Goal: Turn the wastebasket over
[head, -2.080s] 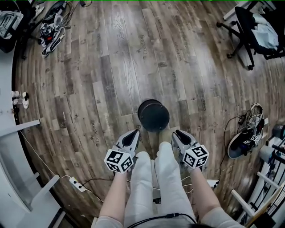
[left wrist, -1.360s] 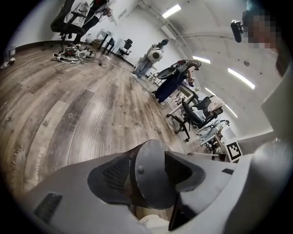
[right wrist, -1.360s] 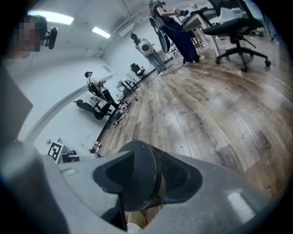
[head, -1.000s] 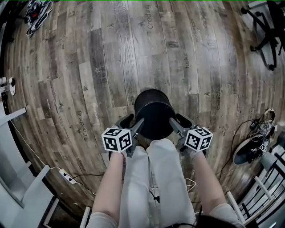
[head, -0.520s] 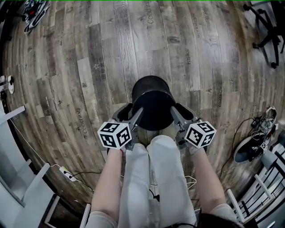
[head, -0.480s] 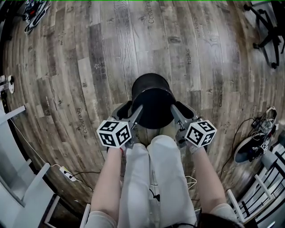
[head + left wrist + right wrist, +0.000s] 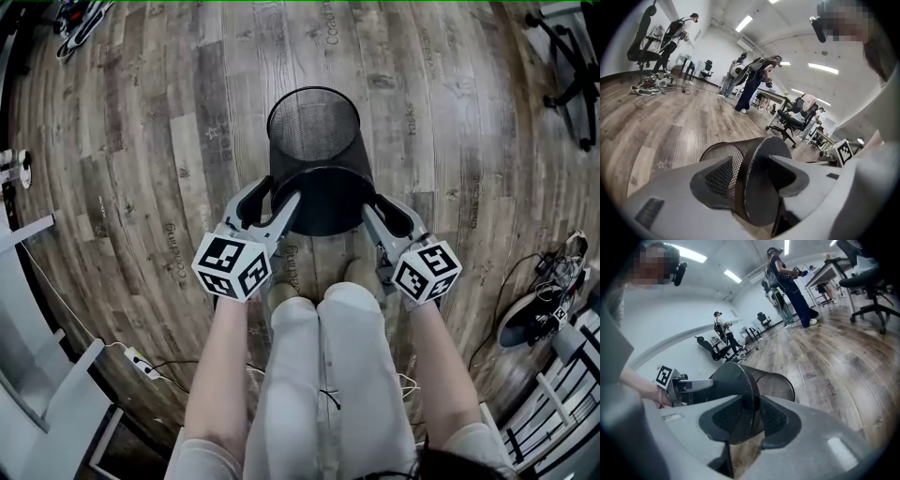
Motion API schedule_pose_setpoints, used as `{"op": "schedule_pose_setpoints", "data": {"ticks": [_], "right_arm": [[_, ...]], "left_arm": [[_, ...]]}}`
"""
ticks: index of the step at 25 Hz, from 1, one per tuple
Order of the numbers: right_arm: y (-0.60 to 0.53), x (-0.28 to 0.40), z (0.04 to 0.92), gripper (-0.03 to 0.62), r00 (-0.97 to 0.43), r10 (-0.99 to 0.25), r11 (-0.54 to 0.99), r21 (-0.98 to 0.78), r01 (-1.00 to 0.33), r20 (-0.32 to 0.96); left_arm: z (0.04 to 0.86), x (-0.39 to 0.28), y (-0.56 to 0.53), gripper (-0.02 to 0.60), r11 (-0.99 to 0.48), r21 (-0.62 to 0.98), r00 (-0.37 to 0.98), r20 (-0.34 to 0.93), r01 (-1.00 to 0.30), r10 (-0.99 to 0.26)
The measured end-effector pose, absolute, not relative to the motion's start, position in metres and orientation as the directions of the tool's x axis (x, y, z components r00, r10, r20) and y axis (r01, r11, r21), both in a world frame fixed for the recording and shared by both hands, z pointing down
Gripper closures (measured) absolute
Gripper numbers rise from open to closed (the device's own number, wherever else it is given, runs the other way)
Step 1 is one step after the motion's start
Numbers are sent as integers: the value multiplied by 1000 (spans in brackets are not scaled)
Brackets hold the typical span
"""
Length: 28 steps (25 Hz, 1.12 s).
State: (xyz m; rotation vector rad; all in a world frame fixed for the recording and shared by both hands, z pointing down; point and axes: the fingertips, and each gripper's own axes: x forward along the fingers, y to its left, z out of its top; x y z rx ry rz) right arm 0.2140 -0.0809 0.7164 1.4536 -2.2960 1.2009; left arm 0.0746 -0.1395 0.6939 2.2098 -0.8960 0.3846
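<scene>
Right gripper [image 7: 752,420] has the wastebasket [image 7: 776,383] by the edge of its solid bottom. The jaws are closing with that rim between them, one pad on the flat bottom and the other on the black mesh wall. The wastebasket is tipped over, mesh side running away from the camera above the wood floor [image 7: 843,362]. Across the wastebasket's bottom, the left gripper [image 7: 701,383] reaches in from the far side. Beyond the wastebasket a person [image 7: 787,282] stands in dark clothes, another person [image 7: 723,331] is further back, and there's an office chair [image 7: 874,282] off to its right.
</scene>
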Motion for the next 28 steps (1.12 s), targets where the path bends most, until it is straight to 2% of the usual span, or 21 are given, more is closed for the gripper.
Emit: {"op": "schedule_pose_setpoints", "data": {"ticks": [5,12,18,23,28], "right_arm": [[-54,204,722,488,-529,-657,195,-556,-808,538],[-22,193,732,477,-566,-606,230,-559,-797,558],[19,186,752,470,-591,-539,256,-551,-794,600],[59,177,786,467,-601,-481,250,-558,-792,638],[82,167,826,467,-582,-469,210,-556,-804,664]], "left_arm": [[702,58,-100,353,-458,565,726,502,-687,-470],[720,42,-46,353,-411,647,766,523,-642,-375],[745,37,7,351,-418,669,786,567,-615,-248],[777,30,46,353,-372,682,773,597,-630,-215],[814,21,67,354,-391,667,762,626,-635,-169]]}}
